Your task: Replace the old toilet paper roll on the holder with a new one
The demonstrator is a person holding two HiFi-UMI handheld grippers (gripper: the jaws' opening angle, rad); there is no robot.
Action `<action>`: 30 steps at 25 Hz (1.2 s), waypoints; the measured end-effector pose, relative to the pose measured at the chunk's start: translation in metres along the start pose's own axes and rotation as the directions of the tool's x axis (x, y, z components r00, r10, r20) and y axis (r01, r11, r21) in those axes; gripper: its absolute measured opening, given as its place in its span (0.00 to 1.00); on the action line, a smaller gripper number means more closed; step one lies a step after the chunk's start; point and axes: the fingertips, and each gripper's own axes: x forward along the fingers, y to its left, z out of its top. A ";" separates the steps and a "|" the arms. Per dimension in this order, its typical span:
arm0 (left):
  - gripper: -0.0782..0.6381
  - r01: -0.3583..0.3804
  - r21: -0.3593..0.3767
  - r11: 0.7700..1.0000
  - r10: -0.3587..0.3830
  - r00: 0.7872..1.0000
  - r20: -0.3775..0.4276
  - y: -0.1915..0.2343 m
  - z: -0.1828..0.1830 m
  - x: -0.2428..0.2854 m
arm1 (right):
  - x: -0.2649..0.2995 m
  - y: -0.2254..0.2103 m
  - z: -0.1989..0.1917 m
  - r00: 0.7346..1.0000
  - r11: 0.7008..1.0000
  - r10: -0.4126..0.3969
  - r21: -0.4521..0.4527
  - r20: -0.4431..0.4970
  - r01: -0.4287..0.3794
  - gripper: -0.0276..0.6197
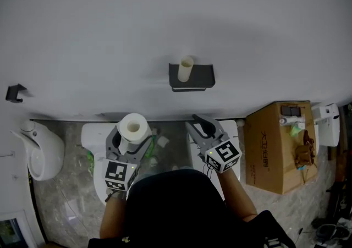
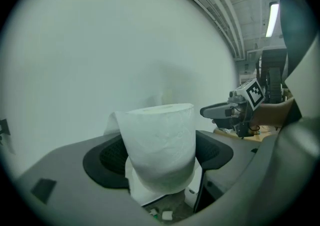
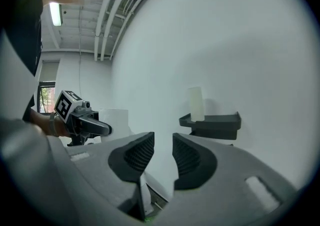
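The left gripper [image 1: 131,139] pinched the new roll [image 1: 133,126] below-left of the holder [image 1: 192,78], which carried the old core [image 1: 186,69]. The right gripper [image 1: 204,125], below the holder, stood slightly spread, empty.

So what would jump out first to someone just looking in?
The full white roll clamped upright in the left gripper, low centre-left in the head view. Above it on the wall, a bare cardboard core stands on the dark holder; the right gripper hangs empty below that.
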 end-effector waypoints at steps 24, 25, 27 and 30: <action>0.68 -0.125 -0.081 0.989 0.125 0.992 0.001 0.092 -0.025 -0.025 | 0.087 -0.081 0.070 0.965 0.962 -0.256 -0.083 0.061 0.261 0.36; 0.68 -0.137 -0.087 0.987 0.137 0.991 -0.001 0.096 -0.027 -0.029 | 0.091 -0.083 0.071 0.963 0.960 -0.264 -0.082 0.058 0.269 0.36; 0.68 -0.159 -0.101 0.982 0.160 0.987 -0.005 0.103 -0.030 -0.036 | 0.098 -0.087 0.073 0.959 0.955 -0.281 -0.082 0.050 0.284 0.36; 0.68 -0.182 -0.119 0.976 0.182 0.983 -0.010 0.113 -0.036 -0.045 | 0.109 -0.091 0.074 0.954 0.950 -0.299 -0.089 0.038 0.301 0.36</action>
